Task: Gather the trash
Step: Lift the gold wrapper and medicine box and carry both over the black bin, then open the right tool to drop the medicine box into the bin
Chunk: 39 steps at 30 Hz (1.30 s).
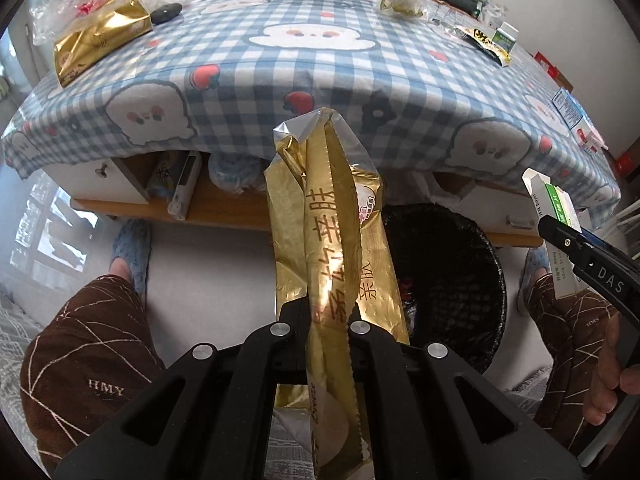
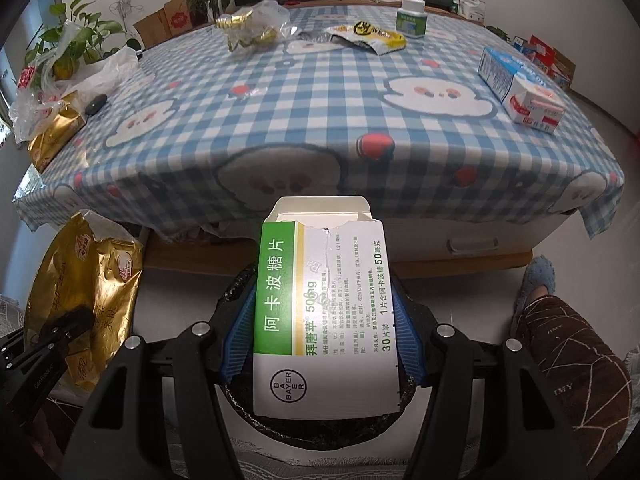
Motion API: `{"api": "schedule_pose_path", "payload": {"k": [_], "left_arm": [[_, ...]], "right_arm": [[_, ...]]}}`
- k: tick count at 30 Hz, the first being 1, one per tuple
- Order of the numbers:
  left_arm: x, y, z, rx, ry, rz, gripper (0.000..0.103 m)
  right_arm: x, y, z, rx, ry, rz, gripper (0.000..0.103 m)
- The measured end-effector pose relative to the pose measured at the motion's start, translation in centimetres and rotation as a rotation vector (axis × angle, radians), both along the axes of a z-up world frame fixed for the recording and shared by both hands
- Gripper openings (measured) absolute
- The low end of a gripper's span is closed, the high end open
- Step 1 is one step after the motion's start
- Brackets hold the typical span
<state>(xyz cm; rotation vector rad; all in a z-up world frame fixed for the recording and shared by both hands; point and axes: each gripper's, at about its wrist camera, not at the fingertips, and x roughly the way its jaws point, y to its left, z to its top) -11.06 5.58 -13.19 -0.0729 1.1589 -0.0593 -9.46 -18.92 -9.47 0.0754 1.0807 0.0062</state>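
Left claw [image 1: 330, 320] clenched on gold wrapper [image 1: 332, 216], frame centre. Right claw [image 2: 326, 320] grasping opened medicine box [image 2: 324, 312], directly over black-lined bin [image 2: 316, 432], lower centre. Advice: centre each item above bin mouth before releasing; wrapper sits left of bin [image 1: 452, 280].

table [image 2: 320, 120], checked cloth | far: clear wrapper [image 2: 256, 26], yellow packet [image 2: 368, 36], white bottle [image 2: 412, 18] | right: blue-white boxes [image 2: 520, 88] | left: gold pack [image 2: 56, 130], black remote [image 2: 96, 103], plastic bags [image 2: 72, 76] | floor [image 1: 208, 272]: black bin [image 1: 448, 280] near table
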Motion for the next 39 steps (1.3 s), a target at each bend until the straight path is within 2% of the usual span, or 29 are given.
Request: {"api": "schedule_pose_path", "payload": {"k": [10, 16, 22, 27, 34, 39], "left_arm": [[1.7, 0.8, -4.5, 0.021, 0.068, 0.024, 0.0], [2.1, 0.2, -6.3, 0.036, 0.105, 0.005, 0.0], [2.2, 0.0, -7.3, 0.035, 0.134, 0.0, 0.0], [2.2, -0.2, -7.3, 0.022, 0.127, 0.002, 0.0], [2.2, -1.7, -5.6, -0.004, 0.086, -0.004, 0.0], [2.2, -4.1, -4.3, -0.021, 0.068, -0.038, 0.0]], "right_arm": [[0.9, 0.4, -6.5, -0.033, 0.083, 0.004, 0.058], [1.3, 0.8, -9.2, -0.042, 0.125, 0.016, 0.058], [1.6, 1.2, -10.5, -0.047, 0.15, 0.019, 0.058], [1.7, 1.0, -10.5, -0.041, 0.15, 0.012, 0.06], [1.4, 0.0, -8.6, -0.037, 0.113, -0.003, 0.083], [1.1, -1.7, -6.3, -0.049, 0.076, -0.017, 0.093]]}}
